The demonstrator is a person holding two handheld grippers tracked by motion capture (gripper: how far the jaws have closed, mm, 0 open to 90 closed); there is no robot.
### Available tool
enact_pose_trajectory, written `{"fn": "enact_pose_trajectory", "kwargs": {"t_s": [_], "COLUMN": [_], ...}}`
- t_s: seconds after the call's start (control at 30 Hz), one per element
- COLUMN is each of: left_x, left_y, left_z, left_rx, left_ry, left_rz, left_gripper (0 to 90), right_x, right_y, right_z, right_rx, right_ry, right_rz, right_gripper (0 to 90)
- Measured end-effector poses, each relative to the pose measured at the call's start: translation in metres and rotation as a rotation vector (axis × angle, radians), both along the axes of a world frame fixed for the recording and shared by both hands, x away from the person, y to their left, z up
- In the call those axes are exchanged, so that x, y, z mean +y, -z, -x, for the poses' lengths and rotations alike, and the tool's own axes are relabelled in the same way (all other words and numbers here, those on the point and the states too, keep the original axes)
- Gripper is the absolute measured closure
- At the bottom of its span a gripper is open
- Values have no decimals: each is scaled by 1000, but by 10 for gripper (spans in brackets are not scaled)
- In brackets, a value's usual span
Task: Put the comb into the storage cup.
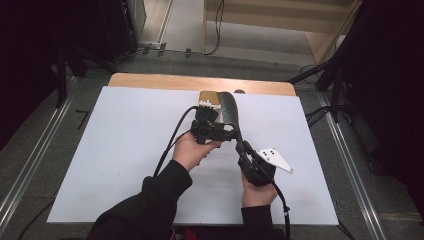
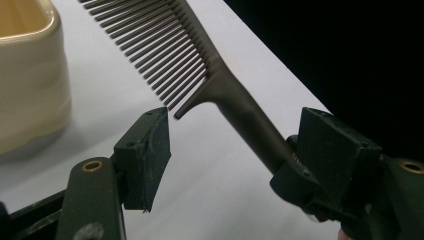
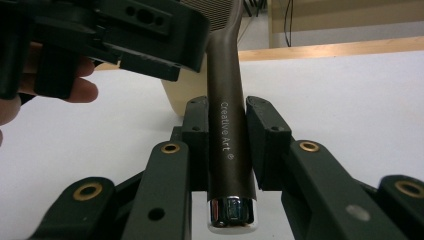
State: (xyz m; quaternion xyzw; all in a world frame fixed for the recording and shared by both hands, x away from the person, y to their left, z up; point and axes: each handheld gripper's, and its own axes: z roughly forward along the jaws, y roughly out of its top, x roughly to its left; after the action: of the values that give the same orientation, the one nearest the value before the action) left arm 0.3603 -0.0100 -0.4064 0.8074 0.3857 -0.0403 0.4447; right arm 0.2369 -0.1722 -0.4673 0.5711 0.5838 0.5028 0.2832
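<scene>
One comb (image 3: 230, 135): dark brown, matte, long straight teeth, round tapering handle with white lettering and a shiny metal end cap. Held above the white table sheet (image 1: 125, 150), handle clamped between the pads of the right gripper (image 3: 227, 145). Left gripper (image 2: 235, 150): jaws spread, released, standing either side of the handle near the teeth. One cream container (image 2: 30, 75): smooth, glossy, rounded corners, just beside the teeth. One wooden table (image 1: 150, 81).
</scene>
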Motion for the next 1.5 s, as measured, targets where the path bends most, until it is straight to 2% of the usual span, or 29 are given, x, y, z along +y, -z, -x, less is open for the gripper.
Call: {"fn": "enact_pose_trajectory", "kwargs": {"t_s": [0.37, 0.67, 0.9, 1.03, 1.2, 1.4, 1.5], "left_x": [-12, -17, -21, -18, -16, -15, -13], "left_y": [7, 12, 15, 17, 19, 19, 19], "left_z": [1, 1, 5, 3, 3, 3, 2], "left_rx": [3, 14, 2, 38, 56, 62, 76], "left_ry": [-27, -64, -89, -102, -102, -93, -91], "left_rz": [3, 29, 34, 58, 73, 61, 69], "left_gripper": [323, 359, 537, 581, 604, 622, 634], "right_x": [2, 4, 7, 6, 8, 10, 11], "right_y": [-1, -1, 0, 2, 3, 5, 6], "right_z": [1, 2, 1, 0, 0, -1, -1], "right_rx": [-12, -19, -13, -8, 1, 9, 15], "right_ry": [-2, 2, -5, -7, -9, -12, -15], "right_rz": [-15, -23, -19, -16, -13, -4, -3], "right_gripper": [705, 704, 705, 704, 704, 704, 704]}}
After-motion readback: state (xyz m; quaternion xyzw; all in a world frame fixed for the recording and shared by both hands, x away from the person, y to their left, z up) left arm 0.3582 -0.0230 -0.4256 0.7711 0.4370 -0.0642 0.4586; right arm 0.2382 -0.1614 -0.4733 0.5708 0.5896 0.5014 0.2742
